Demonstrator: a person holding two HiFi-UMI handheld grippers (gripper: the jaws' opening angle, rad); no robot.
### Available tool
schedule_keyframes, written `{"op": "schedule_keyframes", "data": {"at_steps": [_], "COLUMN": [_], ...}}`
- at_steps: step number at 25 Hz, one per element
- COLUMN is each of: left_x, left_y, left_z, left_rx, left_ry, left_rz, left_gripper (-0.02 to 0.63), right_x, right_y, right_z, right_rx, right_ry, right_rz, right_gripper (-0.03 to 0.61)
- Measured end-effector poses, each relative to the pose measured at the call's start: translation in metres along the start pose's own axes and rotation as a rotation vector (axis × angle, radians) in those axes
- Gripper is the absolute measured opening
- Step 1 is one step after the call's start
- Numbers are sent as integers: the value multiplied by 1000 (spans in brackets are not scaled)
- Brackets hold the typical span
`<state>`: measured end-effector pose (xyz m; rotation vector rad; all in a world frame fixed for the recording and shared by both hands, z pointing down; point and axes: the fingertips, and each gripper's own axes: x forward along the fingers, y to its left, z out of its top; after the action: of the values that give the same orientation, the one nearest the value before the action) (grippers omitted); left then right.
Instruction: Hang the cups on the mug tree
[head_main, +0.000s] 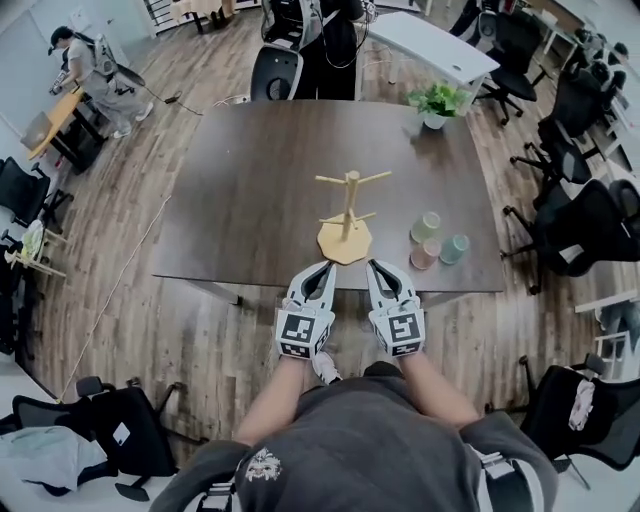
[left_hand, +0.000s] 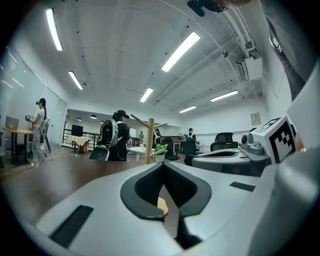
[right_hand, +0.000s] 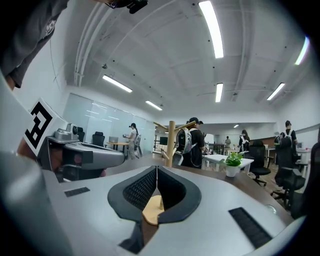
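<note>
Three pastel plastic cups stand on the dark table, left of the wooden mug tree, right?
Not left. The head view shows the three pastel plastic cups standing on the dark table to the right of the pale wooden mug tree.

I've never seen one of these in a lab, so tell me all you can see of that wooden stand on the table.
The mug tree looks like pale, bare wood: a round flat base, an upright post, and thin pegs slanting upward in two tiers. It stands on the dark table, near the person's edge. Every peg is empty; three pastel cups sit apart to its right. The left gripper and right gripper, both shut, point at its base from close by.
</note>
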<state>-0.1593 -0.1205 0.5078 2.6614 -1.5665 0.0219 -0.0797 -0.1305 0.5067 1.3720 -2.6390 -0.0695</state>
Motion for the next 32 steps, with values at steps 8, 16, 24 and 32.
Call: {"op": "schedule_keyframes", "data": {"at_steps": [8,16,24,32], "left_x": [30,61,85,113], "left_y": [-24,-34,-47,-68], "left_z": [-11,-17,-48,-65], "left_rx": [-1,56,11,-10], "left_ry": [13,47,89,123], "left_rz": [-122,-150,-164,-207], "left_gripper": [6,6,6,6], "right_x": [-13,-12,-17,-31], "right_y": [-29,-56,-88,-123], "right_z": [-17,-35,-62,-85], "right_rx": [-3,13,61,88], "right_ry": [42,26,63,112], "right_rz": [-100,-118,-173,-225], "right_gripper": [28,28,28,28]}}
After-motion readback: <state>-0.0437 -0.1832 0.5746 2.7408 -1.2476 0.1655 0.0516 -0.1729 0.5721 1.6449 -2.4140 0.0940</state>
